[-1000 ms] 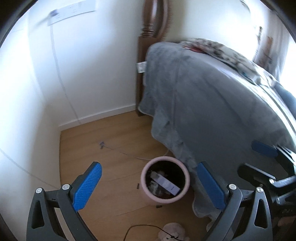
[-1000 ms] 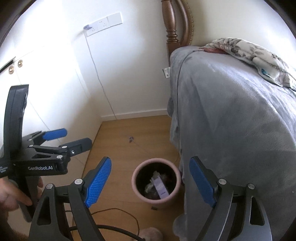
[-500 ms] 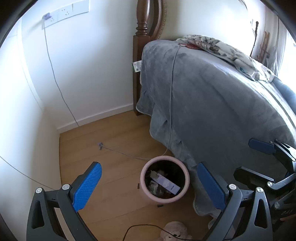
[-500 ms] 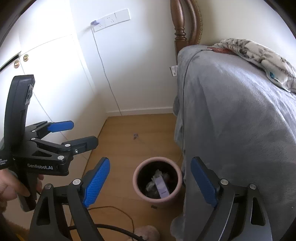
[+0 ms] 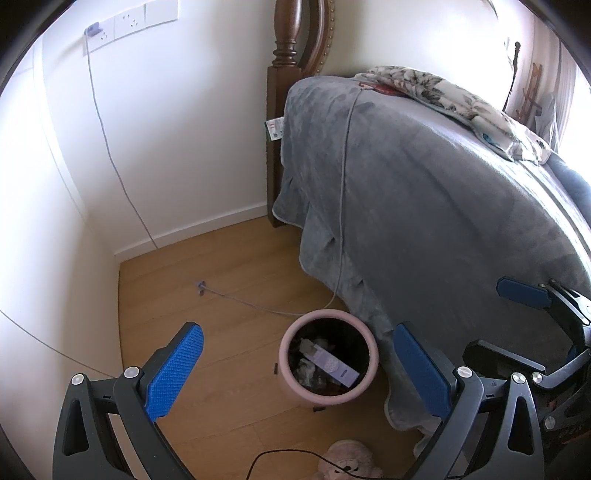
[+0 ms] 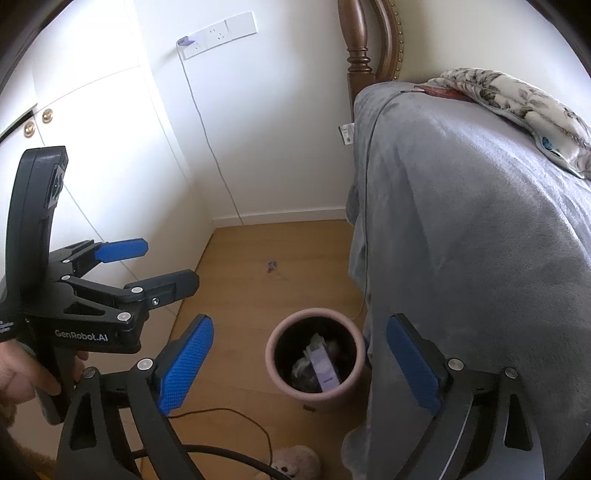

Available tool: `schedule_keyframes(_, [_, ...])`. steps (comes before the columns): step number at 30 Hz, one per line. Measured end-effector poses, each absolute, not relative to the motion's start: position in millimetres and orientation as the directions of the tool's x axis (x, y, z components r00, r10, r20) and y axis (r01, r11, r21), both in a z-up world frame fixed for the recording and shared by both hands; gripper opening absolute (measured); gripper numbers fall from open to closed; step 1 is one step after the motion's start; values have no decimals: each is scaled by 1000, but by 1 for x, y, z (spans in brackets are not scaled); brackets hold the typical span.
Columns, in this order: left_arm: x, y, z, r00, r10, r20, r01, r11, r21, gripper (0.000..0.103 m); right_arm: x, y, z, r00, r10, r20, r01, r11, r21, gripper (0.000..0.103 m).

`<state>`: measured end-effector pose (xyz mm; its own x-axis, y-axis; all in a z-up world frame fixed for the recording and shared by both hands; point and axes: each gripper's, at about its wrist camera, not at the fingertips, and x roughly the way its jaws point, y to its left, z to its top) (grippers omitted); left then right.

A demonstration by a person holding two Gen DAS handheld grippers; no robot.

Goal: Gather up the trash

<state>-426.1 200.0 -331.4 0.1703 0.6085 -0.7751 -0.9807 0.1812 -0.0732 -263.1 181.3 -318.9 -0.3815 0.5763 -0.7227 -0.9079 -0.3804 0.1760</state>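
**Both tongs empty above the pink bin**

The bin (image 5: 328, 356) stood on the wood floor (image 5: 229, 280) hard against the bed's hanging grey blanket (image 5: 424, 206). Inside it lay the trash: a lilac carton (image 5: 330, 363) slanted on crumpled paper (image 5: 306, 369), all below the rim.

The left tongs (image 5: 295, 365) hung over the bin, spread wide with nothing between the blue pads (image 5: 173, 373). The right tongs (image 6: 299, 360) were likewise released; their jaws had just been opening further, and nothing was between them, the bin only showing in the gap far beneath. A hand (image 6: 22, 376) gripped the left tool's handle, seen at the edge of the right view.

A thin cable (image 5: 341, 192) ran down over the blanket to the floor and ended at a small plug (image 5: 200, 286) well apart from the bin. Another cable dropped from the wall socket (image 5: 129, 26) to the skirting. A plush toy (image 5: 347, 461) lay on the floor nearest me, with a black cord (image 5: 280, 454) looping beside it. A floral pillow (image 5: 454, 103) sat at the head of the bed by the wooden post (image 5: 288, 40).
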Motion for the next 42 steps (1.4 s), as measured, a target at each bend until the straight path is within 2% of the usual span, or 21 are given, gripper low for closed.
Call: schedule_keyframes(42, [-432, 203, -335, 160, 590, -791, -984, 162, -78, 103, -266, 193, -316, -371, 582, -724, -913, -372, 169, 96])
